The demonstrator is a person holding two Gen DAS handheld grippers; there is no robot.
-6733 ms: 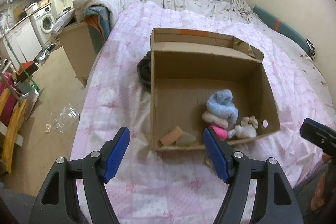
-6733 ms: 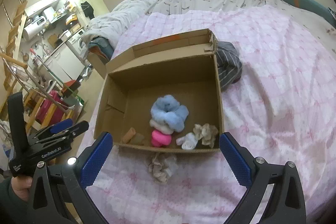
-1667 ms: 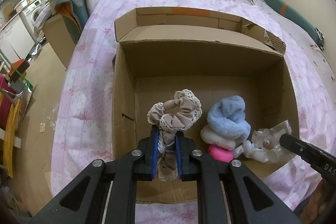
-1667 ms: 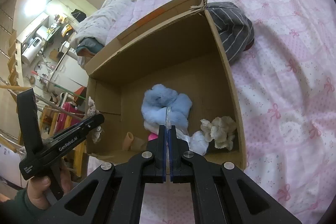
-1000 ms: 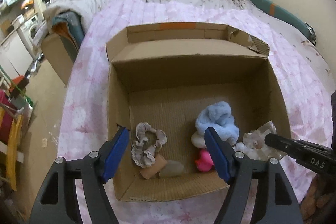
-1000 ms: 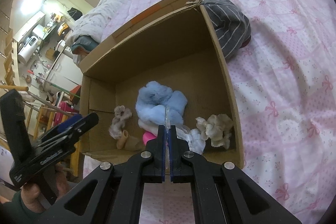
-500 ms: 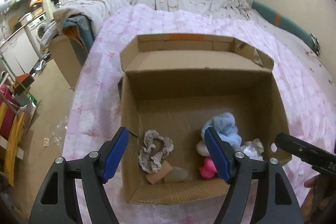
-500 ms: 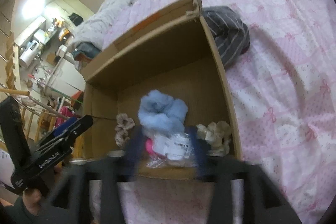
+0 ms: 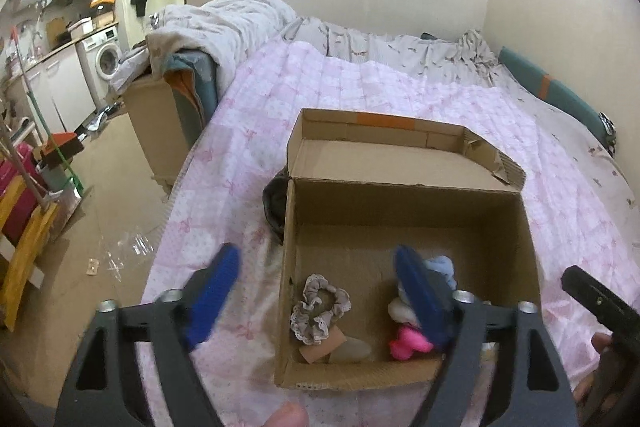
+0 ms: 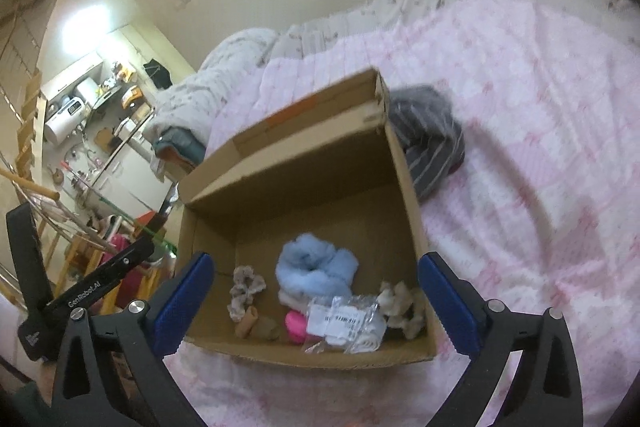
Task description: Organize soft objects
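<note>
An open cardboard box (image 9: pixel 404 189) (image 10: pixel 404 167) sits on the pink quilt. Inside lie a beige lace scrunchie (image 9: pixel 320 307) (image 10: pixel 246 289), a fluffy blue scrunchie (image 9: pixel 442 267) (image 10: pixel 316 269), a pink item (image 9: pixel 408 343) (image 10: pixel 296 325), a cream scrunchie (image 10: pixel 400 303) and a clear plastic packet (image 10: pixel 344 323). My left gripper (image 9: pixel 316 287) hovers above the box's near left corner, its jaws opening and holding nothing. Over the near edge, my right gripper (image 10: pixel 316 301) is also opening wide, and the packet lies loose below it.
A grey striped garment (image 10: pixel 432 143) lies against the box's far side. The pink quilt (image 9: pixel 360 91) stretches beyond it to a crumpled duvet (image 9: pixel 224 23). Left of the bed are bare floor, a brown carton (image 9: pixel 160 123) and kitchen clutter.
The left gripper let the beige scrunchie fall into the box, then drew back and up. The right gripper opened, left the clear packet in the box and rose.
</note>
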